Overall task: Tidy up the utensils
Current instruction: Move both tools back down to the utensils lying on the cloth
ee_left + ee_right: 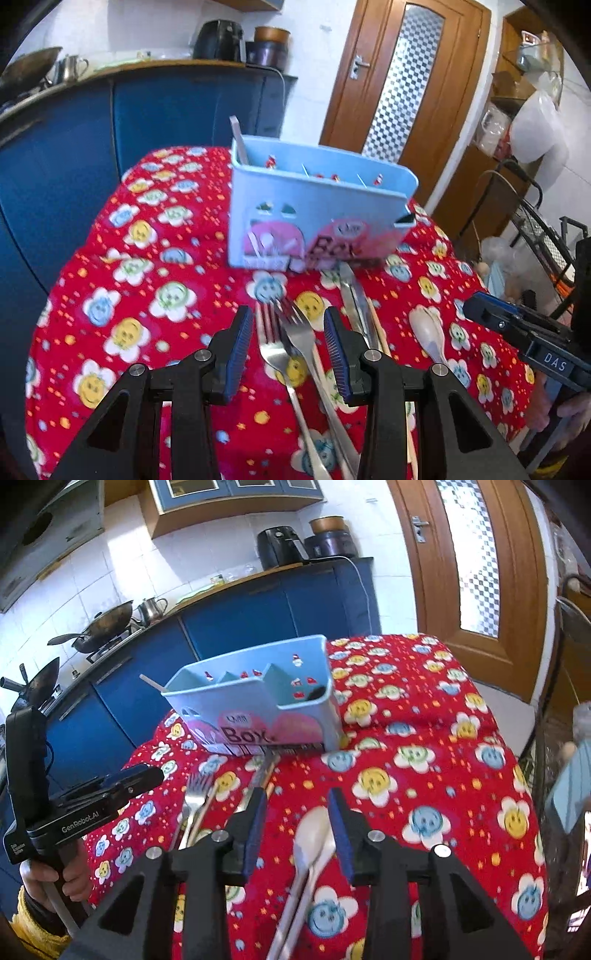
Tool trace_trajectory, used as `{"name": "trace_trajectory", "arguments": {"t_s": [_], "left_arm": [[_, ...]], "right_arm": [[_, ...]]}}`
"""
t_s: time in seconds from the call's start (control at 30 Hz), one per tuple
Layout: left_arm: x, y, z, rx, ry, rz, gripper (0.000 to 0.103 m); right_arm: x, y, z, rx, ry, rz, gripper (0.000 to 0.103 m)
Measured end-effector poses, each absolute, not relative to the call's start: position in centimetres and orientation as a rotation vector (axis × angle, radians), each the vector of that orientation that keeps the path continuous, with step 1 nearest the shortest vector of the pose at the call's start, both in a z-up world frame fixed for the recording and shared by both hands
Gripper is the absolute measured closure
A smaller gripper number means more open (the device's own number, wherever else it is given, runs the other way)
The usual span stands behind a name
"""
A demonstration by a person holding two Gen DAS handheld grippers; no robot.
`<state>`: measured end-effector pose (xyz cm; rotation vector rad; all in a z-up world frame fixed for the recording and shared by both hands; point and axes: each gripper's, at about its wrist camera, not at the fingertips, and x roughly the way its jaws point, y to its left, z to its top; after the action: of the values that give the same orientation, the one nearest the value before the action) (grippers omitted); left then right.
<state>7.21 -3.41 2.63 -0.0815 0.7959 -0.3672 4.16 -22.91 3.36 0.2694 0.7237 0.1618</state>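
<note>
A light blue utensil box (314, 206) with several compartments stands on the red flowered tablecloth (147, 295); it also shows in the right wrist view (258, 705). One utensil handle (238, 138) sticks out of its left end. My left gripper (288, 325) is open and empty, just above two forks (291, 332). Knives or chopsticks (356, 302) lie right of them. My right gripper (297, 806) is open and empty above two spoons (314, 838), which also show in the left wrist view (428, 328).
Blue kitchen cabinets (240, 620) with woks and appliances run behind the table. A wooden door (406, 92) is at the back right. A wire rack (535, 229) stands right of the table. The cloth's right half (443, 757) is bare.
</note>
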Motion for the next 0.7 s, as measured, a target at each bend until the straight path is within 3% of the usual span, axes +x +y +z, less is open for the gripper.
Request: {"name": "trace_trajectory", "arguments": {"t_s": [0.13,0.7], "left_arm": [[7.6,-4.2,1.6,-0.081,0.836,-0.383,0.062],[8.9,-5.5,-0.7,-0.107,0.947,-0.362,0.083]], "right_arm": [[3.4,-23.5,2.5,0.291,0.733,0.150,0.062],[2.6,-25.6,0.3,0.357,0.758,0.139,0.060]]}}
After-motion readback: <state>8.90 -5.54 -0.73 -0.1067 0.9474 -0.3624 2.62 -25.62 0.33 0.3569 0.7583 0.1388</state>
